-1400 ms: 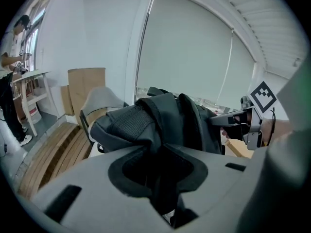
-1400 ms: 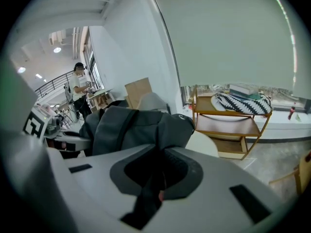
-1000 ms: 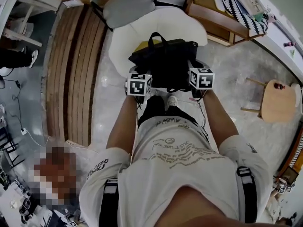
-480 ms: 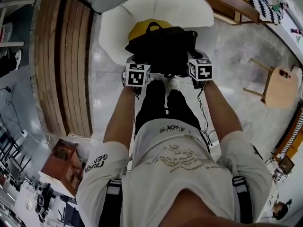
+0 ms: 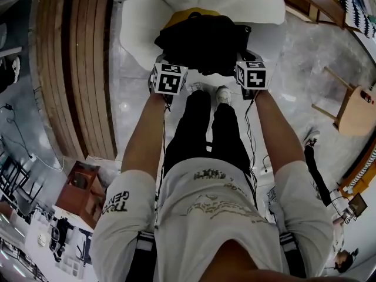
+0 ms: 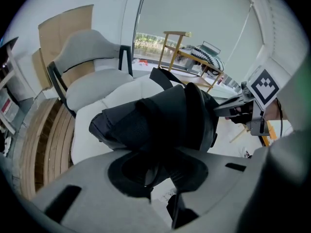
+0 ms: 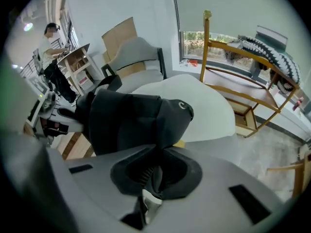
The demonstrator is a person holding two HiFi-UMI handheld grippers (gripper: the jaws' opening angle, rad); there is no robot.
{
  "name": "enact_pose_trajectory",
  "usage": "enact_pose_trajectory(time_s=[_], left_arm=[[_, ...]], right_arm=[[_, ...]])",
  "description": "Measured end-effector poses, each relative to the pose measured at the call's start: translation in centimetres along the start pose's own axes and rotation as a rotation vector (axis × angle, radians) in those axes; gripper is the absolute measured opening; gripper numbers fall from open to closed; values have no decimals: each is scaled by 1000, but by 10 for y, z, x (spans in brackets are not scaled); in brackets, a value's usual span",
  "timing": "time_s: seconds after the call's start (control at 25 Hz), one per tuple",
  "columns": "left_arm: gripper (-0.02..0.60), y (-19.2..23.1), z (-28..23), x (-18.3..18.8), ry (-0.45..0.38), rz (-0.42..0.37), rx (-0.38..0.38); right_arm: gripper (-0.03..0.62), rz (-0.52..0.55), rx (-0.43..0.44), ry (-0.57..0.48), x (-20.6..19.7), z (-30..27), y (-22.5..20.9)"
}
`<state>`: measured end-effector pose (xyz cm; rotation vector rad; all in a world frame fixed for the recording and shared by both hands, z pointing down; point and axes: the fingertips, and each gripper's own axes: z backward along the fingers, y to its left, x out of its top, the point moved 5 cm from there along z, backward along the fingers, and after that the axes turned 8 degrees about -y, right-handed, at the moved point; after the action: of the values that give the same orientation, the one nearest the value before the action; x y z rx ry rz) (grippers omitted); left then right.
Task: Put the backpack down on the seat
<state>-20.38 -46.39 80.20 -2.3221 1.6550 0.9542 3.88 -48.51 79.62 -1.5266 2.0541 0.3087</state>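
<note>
A black backpack hangs between my two grippers, over the front of a white cushioned seat. I cannot tell whether it touches the cushion. My left gripper is shut on fabric at the bag's left side, and my right gripper is shut on its right side. In the left gripper view the backpack bulges above the clamped jaws of the left gripper, with the seat behind. In the right gripper view the right gripper pinches the backpack in front of the seat.
A yellow object lies on the seat behind the bag. A slatted wooden platform runs along the left. A small wooden stool stands at the right. A wooden rack holds a striped cloth. A grey chair stands beyond the seat.
The person has stepped forward, carrying the backpack closer to the white seat, so that it now overlaps the seat's front. Both grippers have kept their hold.
</note>
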Motion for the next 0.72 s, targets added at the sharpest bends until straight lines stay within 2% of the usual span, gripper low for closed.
enact_pose_trajectory(time_s=[0.12, 0.28, 0.48, 0.72], left_arm=[[87, 21, -17, -8, 19, 20, 17], [87, 38, -35, -19, 39, 53, 20], [95, 57, -47, -14, 43, 61, 16], [104, 51, -49, -23, 49, 72, 34]], right_arm=[[37, 23, 33, 17, -4, -25, 7], [37, 53, 17, 26, -5, -53, 10], [38, 72, -6, -4, 11, -72, 10], [38, 43, -17, 5, 2, -69, 10]])
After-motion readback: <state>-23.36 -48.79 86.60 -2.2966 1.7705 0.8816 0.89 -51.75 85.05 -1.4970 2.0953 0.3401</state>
